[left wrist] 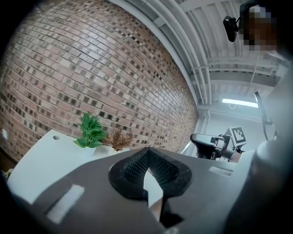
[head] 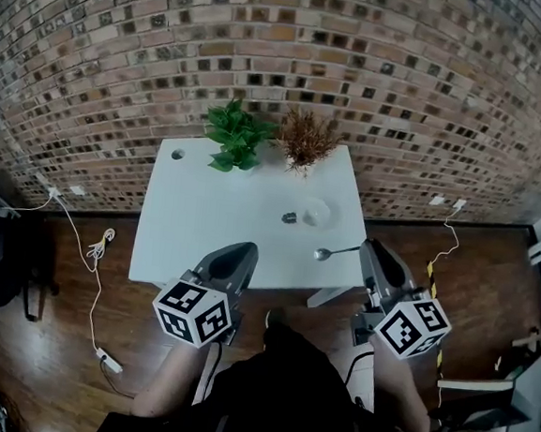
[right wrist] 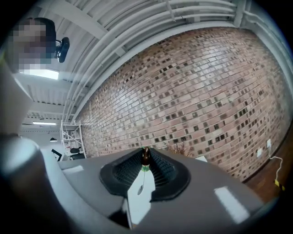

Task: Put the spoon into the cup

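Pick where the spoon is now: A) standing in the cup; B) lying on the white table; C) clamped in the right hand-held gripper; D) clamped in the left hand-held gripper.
C: the spoon juts from the right hand-held gripper, whose jaws pinch its handle, short of the cup.

White table (head: 203, 233): green plant (head: 235, 134) + dried plant (head: 305, 140) at far edge; clear cup (head: 315, 211), small dark obj (head: 289, 218) beside.

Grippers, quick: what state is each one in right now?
Left gripper: closed, nothing between its jaws.
Right gripper: closed on the spoon.
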A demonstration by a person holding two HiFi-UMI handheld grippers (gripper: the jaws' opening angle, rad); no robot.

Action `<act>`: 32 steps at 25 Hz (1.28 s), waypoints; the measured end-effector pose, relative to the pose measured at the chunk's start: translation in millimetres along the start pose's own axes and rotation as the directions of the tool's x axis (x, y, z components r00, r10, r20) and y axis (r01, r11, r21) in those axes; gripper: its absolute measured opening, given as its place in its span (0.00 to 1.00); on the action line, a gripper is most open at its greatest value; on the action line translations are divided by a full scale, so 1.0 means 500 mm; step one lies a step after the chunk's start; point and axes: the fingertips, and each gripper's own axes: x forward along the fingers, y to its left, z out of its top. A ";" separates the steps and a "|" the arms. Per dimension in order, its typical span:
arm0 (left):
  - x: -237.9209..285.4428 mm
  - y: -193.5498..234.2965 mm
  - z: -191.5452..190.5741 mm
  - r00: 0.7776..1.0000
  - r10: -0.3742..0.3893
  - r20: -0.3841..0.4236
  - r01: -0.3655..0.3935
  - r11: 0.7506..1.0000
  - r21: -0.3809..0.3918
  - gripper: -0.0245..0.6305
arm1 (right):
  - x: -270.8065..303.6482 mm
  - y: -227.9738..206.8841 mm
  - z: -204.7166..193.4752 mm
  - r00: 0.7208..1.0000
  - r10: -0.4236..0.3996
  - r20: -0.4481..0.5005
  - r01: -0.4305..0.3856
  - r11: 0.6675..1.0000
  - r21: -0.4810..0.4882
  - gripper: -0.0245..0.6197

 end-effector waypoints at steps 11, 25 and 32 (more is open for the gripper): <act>0.221 0.097 0.041 0.997 0.002 -0.076 0.001 0.999 0.040 0.03 | 0.226 -0.205 -0.030 0.999 -0.015 -0.045 0.017 0.998 0.055 0.12; 0.399 0.189 0.006 0.992 -0.021 -0.123 0.022 1.000 0.007 0.03 | 0.397 -0.370 -0.215 0.982 -0.043 -0.185 0.058 0.995 0.079 0.12; 0.435 0.210 -0.077 0.972 0.006 -0.233 0.001 1.000 0.029 0.03 | 0.420 -0.404 -0.348 0.957 -0.043 -0.286 0.071 0.993 0.091 0.12</act>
